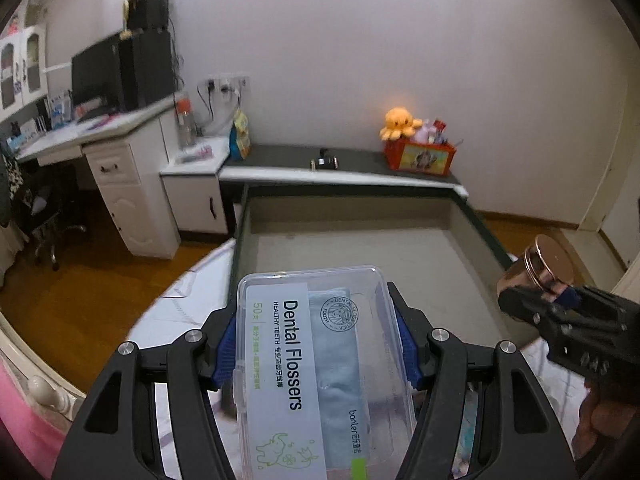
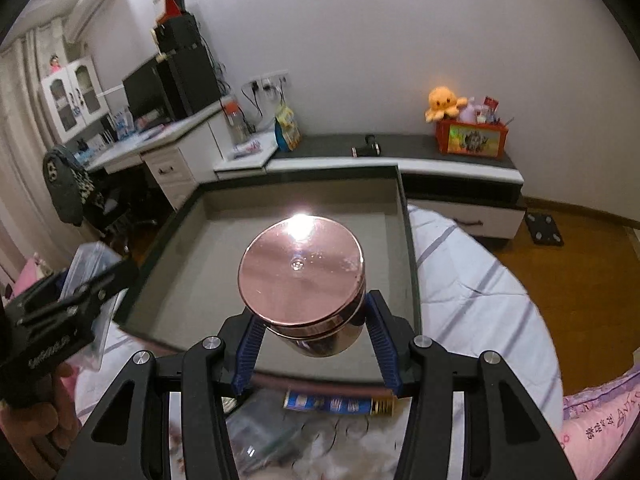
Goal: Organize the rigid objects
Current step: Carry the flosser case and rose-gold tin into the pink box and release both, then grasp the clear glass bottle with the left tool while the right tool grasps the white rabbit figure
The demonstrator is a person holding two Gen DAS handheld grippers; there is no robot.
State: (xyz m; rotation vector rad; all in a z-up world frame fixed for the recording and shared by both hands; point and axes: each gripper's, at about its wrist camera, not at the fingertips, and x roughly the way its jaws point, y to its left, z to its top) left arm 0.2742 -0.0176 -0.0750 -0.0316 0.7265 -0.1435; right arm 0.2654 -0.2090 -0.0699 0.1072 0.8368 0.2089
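Note:
My left gripper (image 1: pixel 318 344) is shut on a clear plastic box of dental flossers (image 1: pixel 320 360) and holds it above the near edge of a grey open tray (image 1: pixel 400 248) that lies on the bed. My right gripper (image 2: pixel 314 340) is shut on a copper-coloured round jar (image 2: pixel 302 276) and holds it over the same tray (image 2: pixel 200 264). In the left wrist view the right gripper (image 1: pixel 536 300) and the jar (image 1: pixel 540 268) show at the right. In the right wrist view the left gripper (image 2: pixel 100 280) and its box (image 2: pixel 84 264) show at the left.
A blue and gold tube (image 2: pixel 340 402) and a plastic bag (image 2: pixel 260 436) lie on the bed below the right gripper. A low cabinet (image 2: pixel 440 168) behind the tray carries an orange toy box (image 2: pixel 472 138) with a plush octopus (image 2: pixel 442 102). A white desk (image 1: pixel 100 136) stands at the left.

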